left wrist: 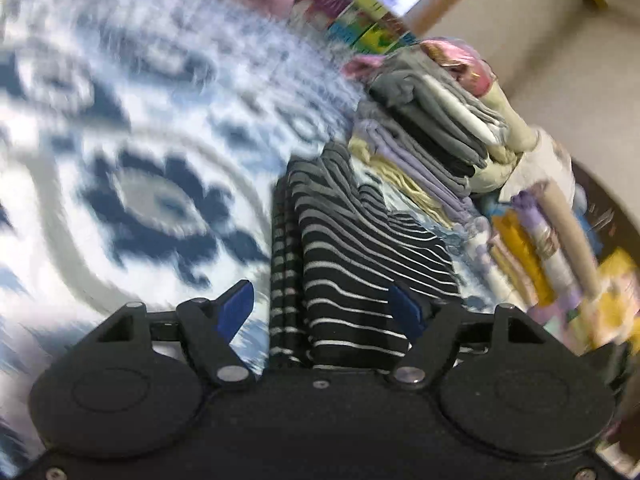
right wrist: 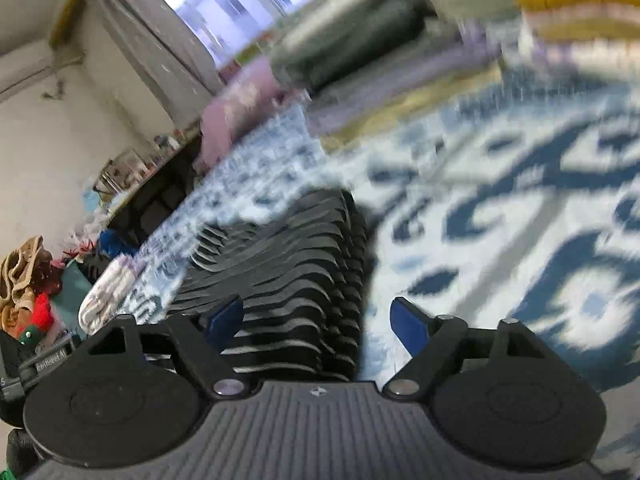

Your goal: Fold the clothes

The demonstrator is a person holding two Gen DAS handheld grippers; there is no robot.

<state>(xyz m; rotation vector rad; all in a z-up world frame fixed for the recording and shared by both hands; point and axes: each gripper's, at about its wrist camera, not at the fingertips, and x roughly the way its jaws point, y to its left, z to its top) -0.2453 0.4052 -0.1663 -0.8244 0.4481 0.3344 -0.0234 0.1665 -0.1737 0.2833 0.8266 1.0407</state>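
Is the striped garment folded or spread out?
Folded: the striped garment lies as a narrow stacked bundle with layered edges, on the blue patterned cover.

The left tongs (left wrist: 322, 312) stand wide open, their blue fingertips (left wrist: 236, 310) spread far apart and pointing forward and down, the view tilted. The right tongs (right wrist: 318, 326) are likewise spread wide, blue fingertips (right wrist: 408, 326) well apart, angled low with the view rolled to one side.

My striped garment (left wrist: 352, 264): black with thin white lines | bedspread (left wrist: 120, 168): white, navy-and-grey medallions | folded stack (left wrist: 440, 128): grey, lilac, cream | my fingers (left wrist: 236, 312): blue pads
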